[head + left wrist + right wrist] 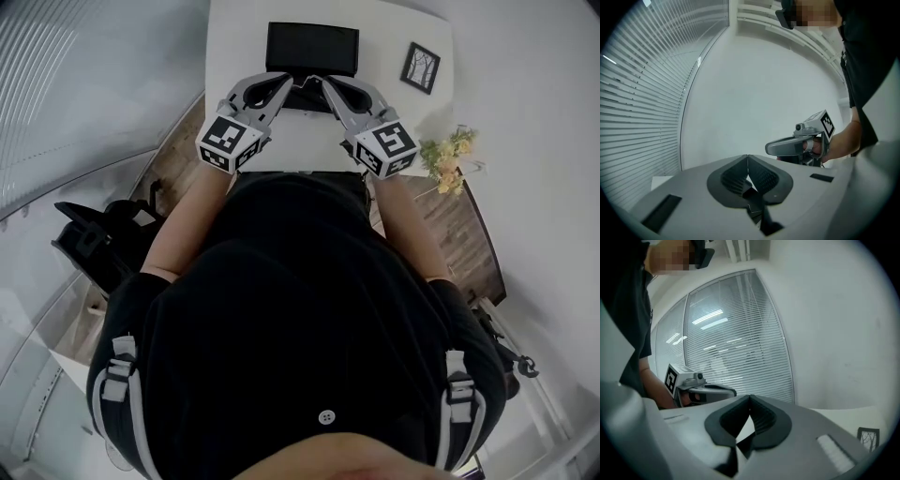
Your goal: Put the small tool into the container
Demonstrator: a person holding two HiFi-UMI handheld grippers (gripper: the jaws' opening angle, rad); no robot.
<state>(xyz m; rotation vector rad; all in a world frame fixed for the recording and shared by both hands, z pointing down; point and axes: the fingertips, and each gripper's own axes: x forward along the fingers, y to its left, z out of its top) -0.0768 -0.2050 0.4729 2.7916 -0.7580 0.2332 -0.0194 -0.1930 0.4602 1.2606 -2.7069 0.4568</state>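
A black rectangular container [312,47] lies at the far side of the white table [244,37]. No small tool shows in any view. My left gripper [284,84] is held just in front of the container's near edge, jaws shut and nothing between them. My right gripper [325,84] is beside it, also shut and empty. The two point inward toward each other. In the left gripper view the shut pads [748,158] face a white wall, with the right gripper [806,140] beyond them. The right gripper view shows its shut pads [750,398] and the left gripper [701,387].
A small framed picture [420,67] lies on the table's right part, and dried flowers [448,155] stand at its right edge. A black chair [94,239] is on the floor to the left. Window blinds [736,348] line the left side.
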